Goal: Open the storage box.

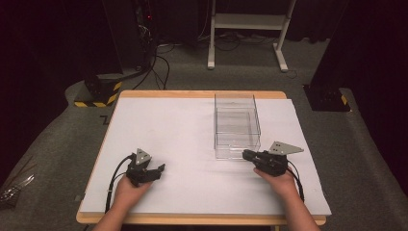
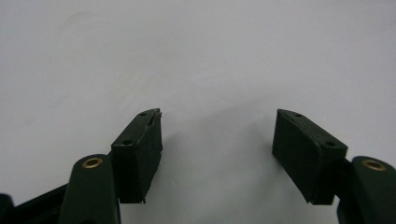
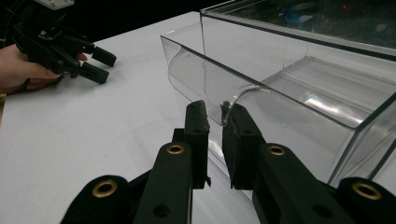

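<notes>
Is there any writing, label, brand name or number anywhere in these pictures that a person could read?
None can be read.
A dark mark on the floor beside the table's left edge might be a letter, but it is too cut off to tell.
The clear plastic box and both grippers carry no visible print.

1 clear plastic box (image 1: 236, 126), 2 claws, 1 table (image 1: 159, 125).

Clear plastic bin (image 1: 236, 126), black right gripper (image 3: 215, 122), white table cover (image 1: 178, 139)
</notes>
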The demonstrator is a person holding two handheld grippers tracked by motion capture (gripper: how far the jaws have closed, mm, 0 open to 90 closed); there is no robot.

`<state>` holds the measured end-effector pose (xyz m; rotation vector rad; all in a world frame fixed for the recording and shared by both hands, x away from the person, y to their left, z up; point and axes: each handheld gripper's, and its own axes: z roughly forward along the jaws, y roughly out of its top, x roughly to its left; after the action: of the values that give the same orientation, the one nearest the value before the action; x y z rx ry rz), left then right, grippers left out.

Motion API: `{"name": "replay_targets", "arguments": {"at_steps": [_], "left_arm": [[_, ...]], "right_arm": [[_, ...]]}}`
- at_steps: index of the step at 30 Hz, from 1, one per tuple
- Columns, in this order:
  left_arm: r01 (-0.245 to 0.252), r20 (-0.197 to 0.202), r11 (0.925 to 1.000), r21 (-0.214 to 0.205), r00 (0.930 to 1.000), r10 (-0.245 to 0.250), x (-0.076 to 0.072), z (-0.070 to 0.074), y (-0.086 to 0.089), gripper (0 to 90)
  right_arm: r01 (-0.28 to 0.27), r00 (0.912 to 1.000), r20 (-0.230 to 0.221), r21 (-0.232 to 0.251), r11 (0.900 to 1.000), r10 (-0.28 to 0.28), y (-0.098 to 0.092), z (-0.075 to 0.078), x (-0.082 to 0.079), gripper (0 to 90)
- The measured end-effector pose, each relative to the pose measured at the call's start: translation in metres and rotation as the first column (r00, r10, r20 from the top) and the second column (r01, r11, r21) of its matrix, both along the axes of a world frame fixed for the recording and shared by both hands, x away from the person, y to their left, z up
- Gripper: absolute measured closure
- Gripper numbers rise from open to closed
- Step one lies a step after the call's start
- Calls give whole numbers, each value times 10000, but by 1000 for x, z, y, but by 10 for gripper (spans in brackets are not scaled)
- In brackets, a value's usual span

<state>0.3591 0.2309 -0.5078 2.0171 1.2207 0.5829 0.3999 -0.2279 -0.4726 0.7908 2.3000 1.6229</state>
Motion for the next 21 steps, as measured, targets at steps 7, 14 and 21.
{"name": "replay_targets", "arguments": {"at_steps": [7,14,21], "left_arm": [[1,3,10000,3,10000,-1,0,0,0,333],[4,4,10000,17,10000,-4,0,0,0,333],[1,1,10000,11,10000,-1,0,0,0,333]], "right_arm": [[-101,9999,12,-18,9999,101,-1,0,-6,810],[-165,9999,1,4,9999,165,-2,0,-12,814],[-265,9996,6,39,9996,265,-3,0,-18,818]]}}
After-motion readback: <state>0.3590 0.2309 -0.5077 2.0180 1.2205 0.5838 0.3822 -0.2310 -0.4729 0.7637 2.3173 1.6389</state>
